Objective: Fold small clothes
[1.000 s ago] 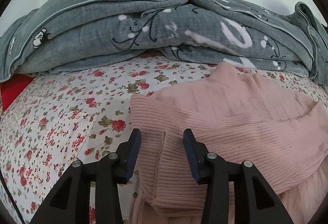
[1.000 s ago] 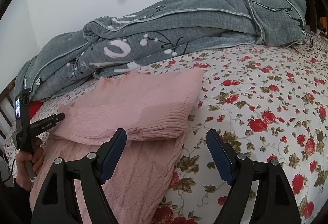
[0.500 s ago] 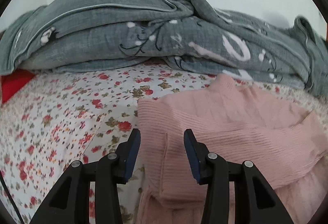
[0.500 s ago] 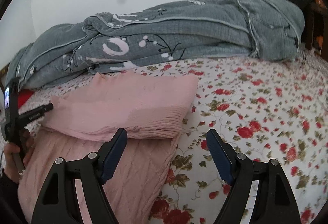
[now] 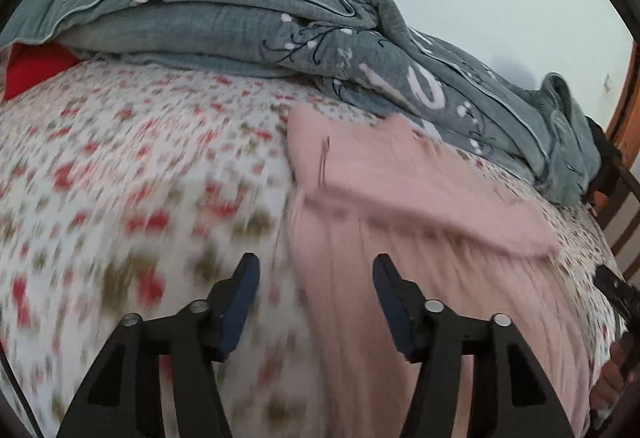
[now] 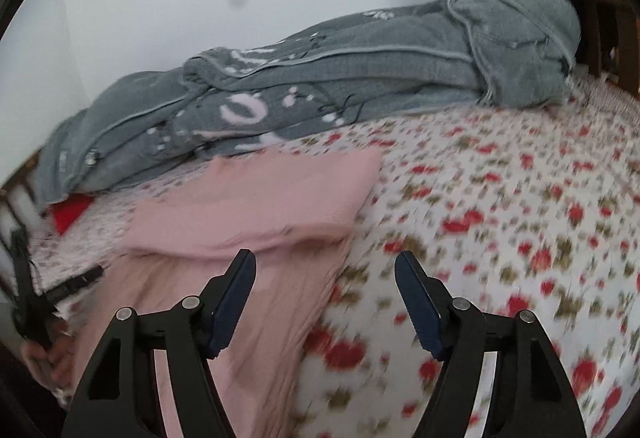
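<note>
A pink knit sweater [image 5: 420, 238] lies on the floral bed sheet [image 5: 120, 197], its upper part folded over into a thicker band [image 5: 380, 165]. My left gripper [image 5: 316, 278] hovers over the sweater's left edge. Its jaws are opening and nothing is pressed between the pads. In the right wrist view the same sweater [image 6: 260, 197] lies left of centre. My right gripper [image 6: 326, 270] hangs above its right edge; the jaws are closing, still wide apart, with no cloth pinched. Both views are motion-blurred.
A grey quilt [image 5: 360, 49] is heaped along the white wall behind the sweater. A red item [image 5: 28, 73] shows under its left end. A wooden bed frame [image 5: 624, 141] stands at the right. A hand [image 6: 44, 354] holds the other tool at the left edge.
The left gripper has drawn back from the folded band of the sweater, rolled, and its jaws have spread wider. The right gripper has pulled back a little and its jaws have narrowed slightly.
</note>
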`<state>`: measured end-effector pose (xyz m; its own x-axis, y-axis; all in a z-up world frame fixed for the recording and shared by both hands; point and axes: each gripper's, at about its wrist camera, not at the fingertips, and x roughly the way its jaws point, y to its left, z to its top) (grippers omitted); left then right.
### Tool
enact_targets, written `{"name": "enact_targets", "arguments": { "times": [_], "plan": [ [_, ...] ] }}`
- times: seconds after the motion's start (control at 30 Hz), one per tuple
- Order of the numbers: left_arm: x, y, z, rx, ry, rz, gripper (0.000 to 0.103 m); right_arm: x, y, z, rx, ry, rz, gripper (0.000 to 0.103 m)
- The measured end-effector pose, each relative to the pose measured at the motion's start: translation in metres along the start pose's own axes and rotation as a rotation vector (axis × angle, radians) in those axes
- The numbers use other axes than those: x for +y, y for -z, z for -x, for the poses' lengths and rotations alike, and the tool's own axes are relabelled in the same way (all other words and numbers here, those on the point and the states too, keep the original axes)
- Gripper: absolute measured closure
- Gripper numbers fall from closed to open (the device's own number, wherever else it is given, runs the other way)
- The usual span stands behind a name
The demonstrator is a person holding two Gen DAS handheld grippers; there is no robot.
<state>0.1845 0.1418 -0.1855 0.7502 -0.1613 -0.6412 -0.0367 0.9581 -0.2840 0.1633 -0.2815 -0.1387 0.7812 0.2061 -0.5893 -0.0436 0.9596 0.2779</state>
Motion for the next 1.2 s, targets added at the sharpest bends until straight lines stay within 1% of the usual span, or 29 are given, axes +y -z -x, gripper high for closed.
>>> {"name": "enact_targets", "arguments": {
  "times": [0.03, 0.1, 0.17, 0.2, 0.27, 0.3, 0.33, 0.4, 0.5, 0.57, 0.63, 0.7, 0.77, 0.8, 0.87, 0.9, 0.93, 0.97, 1.03, 1.1, 1.17, 1.2],
  "plan": [
    [0.003, 0.012, 0.009, 0.003, 0.003, -0.002, 0.04, 0.0, 0.006, 0.005, 0.008, -0.01, -0.008, 0.031],
    [0.008, 0.031, 0.026, 0.003, 0.007, -0.009, 0.038, 0.0, 0.024, 0.017, 0.034, -0.03, -0.025, 0.031],
    [0.005, 0.05, 0.049, -0.017, -0.007, -0.048, 0.035, 0.004, 0.044, 0.028, 0.077, -0.043, -0.028, 0.031],
    [0.004, 0.054, 0.057, -0.011, -0.001, -0.062, 0.035, 0.007, 0.052, 0.032, 0.093, -0.046, -0.022, 0.031],
    [0.001, 0.071, 0.074, 0.0, 0.04, -0.092, 0.035, 0.016, 0.07, 0.043, 0.117, -0.044, 0.007, 0.031],
    [-0.001, 0.08, 0.081, 0.004, 0.047, -0.103, 0.035, 0.02, 0.078, 0.05, 0.115, -0.04, 0.015, 0.031],
    [-0.002, 0.091, 0.086, 0.015, 0.037, -0.11, 0.035, 0.024, 0.086, 0.055, 0.113, -0.043, 0.016, 0.031],
    [-0.005, 0.108, 0.093, 0.045, 0.008, -0.123, 0.035, 0.032, 0.102, 0.065, 0.124, -0.066, 0.022, 0.031],
    [-0.009, 0.12, 0.106, 0.041, -0.013, -0.119, 0.035, 0.047, 0.122, 0.073, 0.137, -0.082, 0.061, 0.031],
    [-0.01, 0.127, 0.109, 0.039, -0.02, -0.101, 0.035, 0.06, 0.136, 0.075, 0.144, -0.067, 0.121, 0.031],
    [-0.013, 0.132, 0.104, 0.064, -0.041, -0.101, 0.035, 0.069, 0.149, 0.076, 0.146, -0.044, 0.168, 0.031],
    [-0.015, 0.134, 0.102, 0.066, -0.054, -0.103, 0.035, 0.074, 0.157, 0.075, 0.151, -0.033, 0.184, 0.031],
    [-0.016, 0.135, 0.1, 0.063, -0.051, -0.091, 0.041, 0.075, 0.164, 0.07, 0.16, -0.024, 0.179, 0.034],
    [-0.018, 0.137, 0.1, 0.063, -0.052, -0.082, 0.045, 0.076, 0.165, 0.068, 0.163, -0.017, 0.175, 0.038],
    [-0.021, 0.139, 0.099, 0.061, -0.067, -0.078, 0.056, 0.075, 0.167, 0.062, 0.169, 0.017, 0.165, 0.059],
    [-0.022, 0.139, 0.1, 0.053, -0.074, -0.081, 0.075, 0.075, 0.168, 0.061, 0.177, 0.016, 0.172, 0.084],
    [-0.022, 0.139, 0.102, 0.042, -0.078, -0.079, 0.095, 0.075, 0.168, 0.062, 0.183, 0.003, 0.175, 0.093],
    [-0.02, 0.139, 0.104, 0.032, -0.069, -0.069, 0.094, 0.074, 0.167, 0.068, 0.17, -0.005, 0.169, 0.093],
    [-0.009, 0.138, 0.114, 0.008, -0.017, -0.016, 0.096, 0.067, 0.161, 0.083, 0.117, -0.017, 0.151, 0.095],
    [0.001, 0.138, 0.123, -0.006, -0.004, 0.01, 0.096, 0.056, 0.155, 0.101, 0.068, -0.048, 0.109, 0.095],
    [0.013, 0.139, 0.126, 0.008, 0.04, 0.053, 0.096, 0.041, 0.151, 0.113, 0.051, -0.092, 0.05, 0.095],
    [0.018, 0.139, 0.125, 0.019, 0.054, 0.073, 0.096, 0.037, 0.151, 0.112, 0.058, -0.098, 0.04, 0.095]
  ]
}}
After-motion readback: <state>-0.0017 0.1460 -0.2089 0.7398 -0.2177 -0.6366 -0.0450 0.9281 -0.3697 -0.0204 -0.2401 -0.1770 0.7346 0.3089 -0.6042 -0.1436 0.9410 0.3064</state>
